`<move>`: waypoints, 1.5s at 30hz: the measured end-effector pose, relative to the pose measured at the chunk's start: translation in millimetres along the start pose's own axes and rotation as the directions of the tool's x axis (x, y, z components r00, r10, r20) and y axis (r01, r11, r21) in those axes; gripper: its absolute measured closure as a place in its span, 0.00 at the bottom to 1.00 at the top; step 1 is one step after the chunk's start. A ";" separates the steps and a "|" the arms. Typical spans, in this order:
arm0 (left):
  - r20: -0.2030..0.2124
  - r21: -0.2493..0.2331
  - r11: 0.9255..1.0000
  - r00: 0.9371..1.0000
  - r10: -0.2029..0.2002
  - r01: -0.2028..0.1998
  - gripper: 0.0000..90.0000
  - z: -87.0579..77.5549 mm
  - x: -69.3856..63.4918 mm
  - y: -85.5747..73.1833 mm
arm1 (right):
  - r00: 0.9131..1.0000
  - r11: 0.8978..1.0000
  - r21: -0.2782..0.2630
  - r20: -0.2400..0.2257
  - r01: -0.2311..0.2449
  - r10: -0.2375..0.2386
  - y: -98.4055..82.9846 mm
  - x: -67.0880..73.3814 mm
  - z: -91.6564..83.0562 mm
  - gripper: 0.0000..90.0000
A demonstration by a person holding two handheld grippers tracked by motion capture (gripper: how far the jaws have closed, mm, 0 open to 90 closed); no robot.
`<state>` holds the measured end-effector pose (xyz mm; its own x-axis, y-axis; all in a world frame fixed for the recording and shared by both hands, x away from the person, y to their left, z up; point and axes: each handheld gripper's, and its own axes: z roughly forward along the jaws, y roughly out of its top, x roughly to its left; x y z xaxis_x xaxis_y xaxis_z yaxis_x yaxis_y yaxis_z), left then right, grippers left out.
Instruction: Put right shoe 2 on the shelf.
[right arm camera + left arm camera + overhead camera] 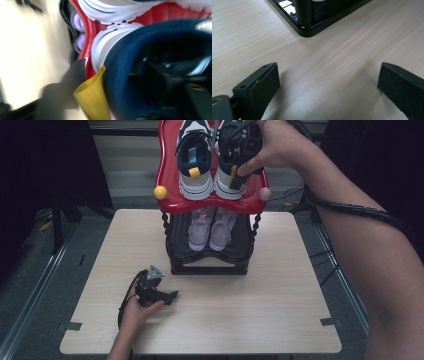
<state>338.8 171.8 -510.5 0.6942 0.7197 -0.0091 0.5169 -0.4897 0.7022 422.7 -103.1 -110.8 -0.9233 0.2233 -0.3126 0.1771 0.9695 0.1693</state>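
Sneakers, navy and white, sit as a pair on the red top shelf (169,180) of a small shoe rack at the far middle of the table. The right sneaker (227,175) has a yellow heel tab. The right gripper (239,176) straddles its heel collar, one jaw inside the shoe and one outside, parted with the collar between them; whether the pads press on it cannot be told. The left sneaker (195,162) stands just beside it. No readable writing shows. Pink shoes (212,227) sit on the black lower shelf. The left gripper (172,296) rests on the pale wooden table (250,320) near the rack's base, jaws wide and empty. Grey floor surrounds the table.
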 end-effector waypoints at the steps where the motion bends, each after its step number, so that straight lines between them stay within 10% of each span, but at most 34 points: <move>1: 0.000 0.001 1.000 1.000 0.000 0.000 0.04 0.0 0.0 0.1 | 0.999 0.999 0.001 -0.010 -0.032 0.032 -0.5 -0.6 -1.0 0.30; 5: 0.000 0.000 1.000 1.000 0.001 -0.001 0.04 0.0 0.1 0.0 | 0.994 0.994 -0.020 -0.033 -0.109 0.108 -5.7 -3.1 -8.8 0.23; 45: 0.000 -0.001 1.000 1.000 0.001 -0.001 0.04 0.1 0.1 0.0 | 0.982 0.982 0.080 -0.071 -0.170 0.176 -54.2 12.7 -29.1 0.18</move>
<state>338.9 171.8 -510.5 0.6946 0.7193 -0.0087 0.5161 -0.4899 0.7026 391.5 -155.8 -96.7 -0.8995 0.3829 -0.2103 0.3588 0.9222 0.1443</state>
